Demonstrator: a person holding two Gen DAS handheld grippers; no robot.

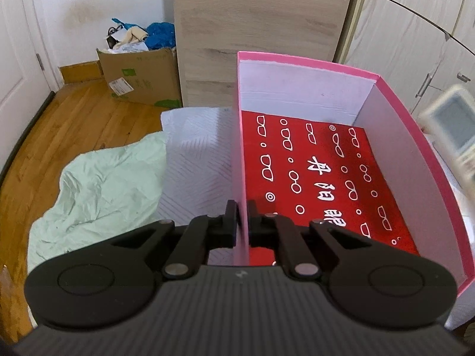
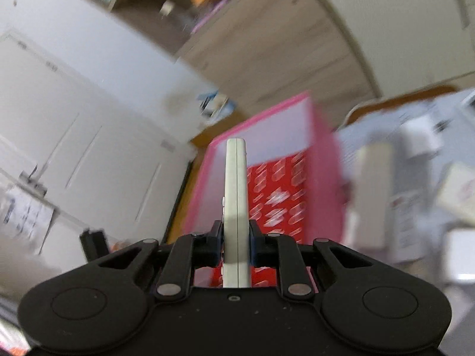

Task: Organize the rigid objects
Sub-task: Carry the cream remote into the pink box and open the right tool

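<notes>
Two tongs are at work. The left tongs [image 1: 242, 222] pinch the near left wall of the pink-rimmed cardboard box with white inner walls [image 1: 415, 148], one finger either side of it. Inside lies only a flat red sheet printed with white spectacles and characters [image 1: 320, 178]. The right tongs [image 2: 236, 237] clamp a slim off-white remote control [image 2: 236, 195] edge-on, pointing toward twelve o'clock above the box's near end. It shows blurred at three o'clock in the left view.
</notes>
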